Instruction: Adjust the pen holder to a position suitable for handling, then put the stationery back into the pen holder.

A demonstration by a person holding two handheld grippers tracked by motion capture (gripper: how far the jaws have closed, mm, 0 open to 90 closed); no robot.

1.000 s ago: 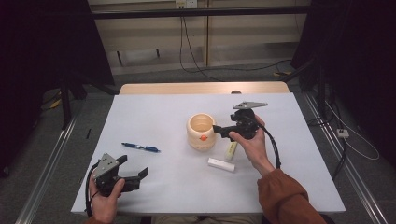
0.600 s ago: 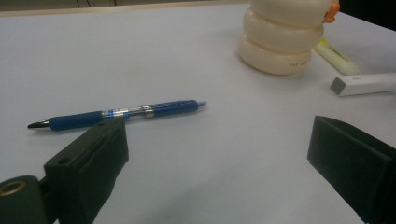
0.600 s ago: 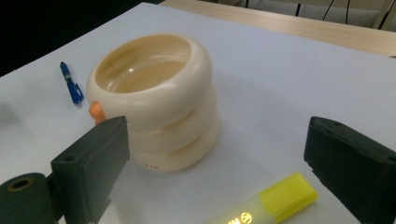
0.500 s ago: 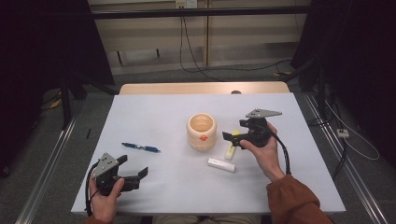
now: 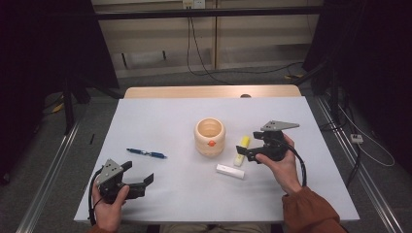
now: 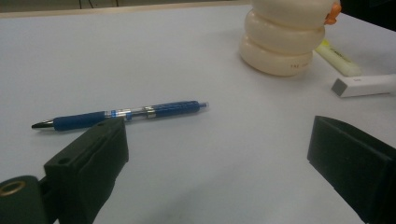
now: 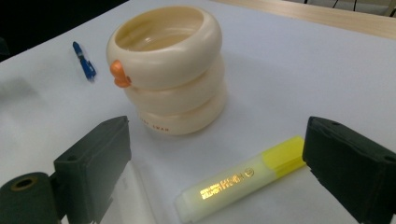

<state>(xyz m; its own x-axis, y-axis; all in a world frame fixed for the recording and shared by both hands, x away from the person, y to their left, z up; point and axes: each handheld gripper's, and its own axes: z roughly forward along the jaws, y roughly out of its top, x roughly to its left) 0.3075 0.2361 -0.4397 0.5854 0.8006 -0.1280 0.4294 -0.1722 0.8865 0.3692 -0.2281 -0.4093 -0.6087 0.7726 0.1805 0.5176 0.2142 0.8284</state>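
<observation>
Two hand-held grippers sit over a white table [image 5: 170,121], one near each front corner. At the left, the left gripper [image 5: 138,179] is held low by the person's left hand [image 5: 111,203] close to the front edge, its jaws spread wide with nothing between them; in the left gripper view the bare tabletop lies between the two black jaws. Just beyond it lies a blue pen [image 5: 146,154], flat on the table, and in the left gripper view the blue pen [image 6: 121,113] rests with its dark tip toward the left of that view. Near the table's middle stands a cream ringed cup [image 5: 209,137], upright and open at the top, with a small orange knob [image 5: 211,143] on its near side; the right gripper view shows the cup [image 7: 170,70] as three stacked rings. To the right of the cup lies a yellow highlighter [image 5: 241,148], and a white marker-like stick [image 5: 230,171] lies just in front of it. Farther right, the right gripper [image 5: 248,154] is held by the right hand [image 5: 282,162], its jaws apart and empty, hovering beside the highlighter [image 7: 243,179], which lies between the two jaws in the right gripper view.
</observation>
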